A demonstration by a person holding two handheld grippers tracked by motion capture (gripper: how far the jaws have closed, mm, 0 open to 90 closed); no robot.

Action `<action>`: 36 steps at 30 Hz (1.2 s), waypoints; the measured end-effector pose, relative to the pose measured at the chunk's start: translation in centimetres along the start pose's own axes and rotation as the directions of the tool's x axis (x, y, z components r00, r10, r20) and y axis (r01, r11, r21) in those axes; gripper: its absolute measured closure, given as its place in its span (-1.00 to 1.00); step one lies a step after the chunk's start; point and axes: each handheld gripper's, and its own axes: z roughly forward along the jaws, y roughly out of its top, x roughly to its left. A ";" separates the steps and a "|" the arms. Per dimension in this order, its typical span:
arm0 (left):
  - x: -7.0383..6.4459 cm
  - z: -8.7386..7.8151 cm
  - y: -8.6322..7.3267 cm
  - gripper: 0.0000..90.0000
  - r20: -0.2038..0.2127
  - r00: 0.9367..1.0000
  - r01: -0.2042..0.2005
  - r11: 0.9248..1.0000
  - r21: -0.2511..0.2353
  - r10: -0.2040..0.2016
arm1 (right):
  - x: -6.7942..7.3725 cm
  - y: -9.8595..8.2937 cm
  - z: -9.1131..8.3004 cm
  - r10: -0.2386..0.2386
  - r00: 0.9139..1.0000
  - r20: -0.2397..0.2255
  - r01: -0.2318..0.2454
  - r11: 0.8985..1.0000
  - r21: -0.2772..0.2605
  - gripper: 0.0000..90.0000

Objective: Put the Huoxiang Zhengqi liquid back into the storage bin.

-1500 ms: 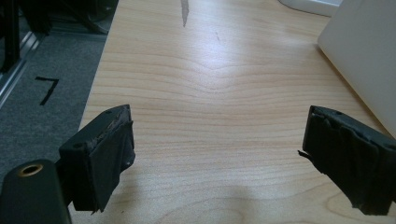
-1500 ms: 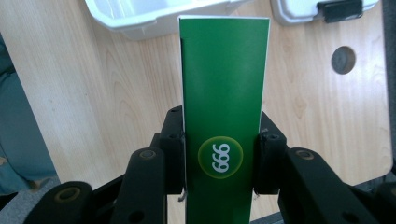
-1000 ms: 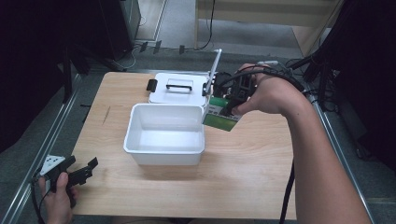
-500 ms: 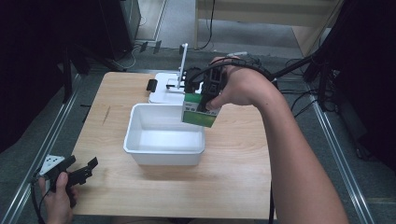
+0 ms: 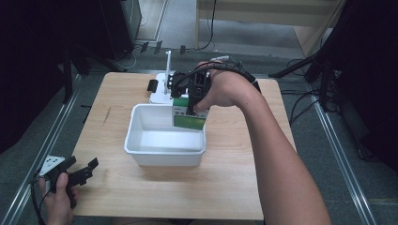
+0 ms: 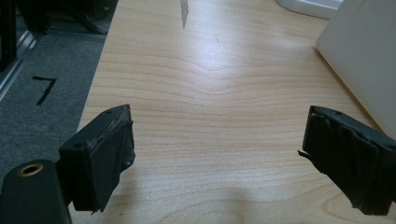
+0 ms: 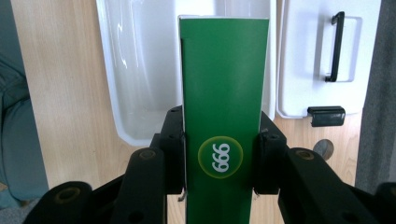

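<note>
A green carton (image 5: 187,115) marked "999" (image 7: 220,116) hangs over the far right corner of the white bin (image 5: 141,150), its lower end just inside. My right gripper (image 5: 190,93) is shut on the carton, one jaw on each side (image 7: 219,156). The bin (image 7: 121,93) is open and looks bare inside. Its white lid (image 5: 159,91) with a black handle (image 7: 335,46) lies flat on the table behind the bin. My left gripper (image 5: 80,171) rests at the table's near left corner, jaws wide apart over bare wood (image 6: 215,154), nothing between them.
The wooden table (image 5: 234,187) has free room in front of the bin and to its right. A black latch (image 5: 152,85) sits at the lid's left edge. Metal rails (image 5: 42,154) run along both table sides; cables lie on the floor beyond.
My right gripper has carried the green carton leftward and down, from right of the bin to over its far right corner. The left gripper has stayed put.
</note>
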 end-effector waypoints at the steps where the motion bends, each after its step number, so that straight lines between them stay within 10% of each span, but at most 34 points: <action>1: 0.0 0.0 0.0 -0.78 0.000 1.000 0.001 1.000 -0.001 -0.001 | -0.1 0.0 0.1 -0.008 1.000 -0.001 0.008 1.000 0.001 0.43; 36: 0.0 0.0 0.0 -0.78 0.002 1.000 0.009 1.000 -0.001 -0.009 | -0.3 0.1 7.1 -0.051 0.998 -0.047 0.052 0.998 0.025 0.43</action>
